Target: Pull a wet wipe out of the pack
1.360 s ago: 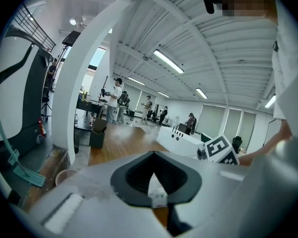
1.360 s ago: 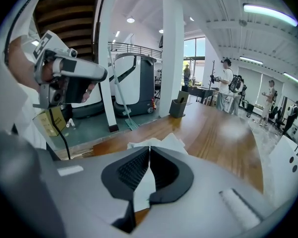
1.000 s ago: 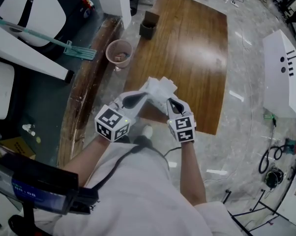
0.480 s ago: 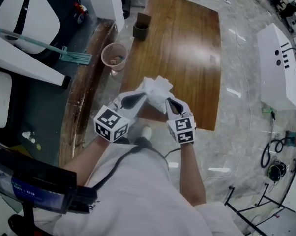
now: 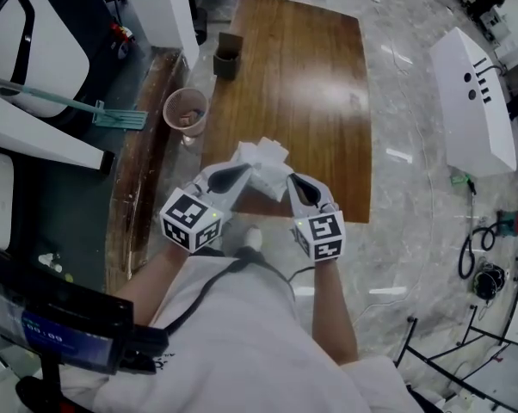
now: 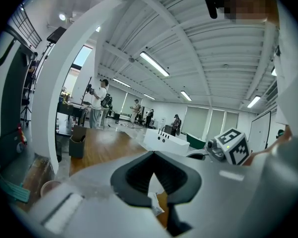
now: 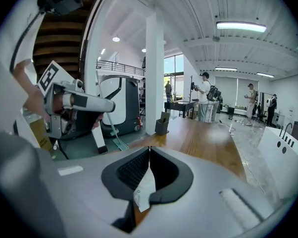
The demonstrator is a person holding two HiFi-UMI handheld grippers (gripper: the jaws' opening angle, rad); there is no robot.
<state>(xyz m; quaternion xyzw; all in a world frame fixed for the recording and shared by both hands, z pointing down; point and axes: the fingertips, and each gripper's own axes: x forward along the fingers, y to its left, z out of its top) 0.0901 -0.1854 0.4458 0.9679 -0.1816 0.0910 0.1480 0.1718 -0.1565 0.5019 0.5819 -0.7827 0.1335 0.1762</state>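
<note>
A crumpled white wet wipe [image 5: 261, 163] hangs in the air over the near edge of the wooden table [image 5: 304, 84]. I cannot tell a pack apart from the wipe. My left gripper [image 5: 247, 172] is shut on its left side and my right gripper [image 5: 292, 180] on its right side, tips close together. In the left gripper view a thin white strip of wipe [image 6: 156, 198] shows between the shut jaws. A white flap of wipe [image 7: 145, 186] is pinched in the shut jaws in the right gripper view.
A small dark box [image 5: 228, 64] stands at the table's far left corner. A pinkish cup [image 5: 185, 112] and a teal broom [image 5: 100, 114] lie left of the table. A white cabinet [image 5: 471, 101] and cables [image 5: 480, 269] are on the right floor. People stand far off [image 6: 98, 103].
Both grippers keep their hold on the white wipe and stay close together. The head view has drifted, so the table and floor objects sit further left in the picture.
</note>
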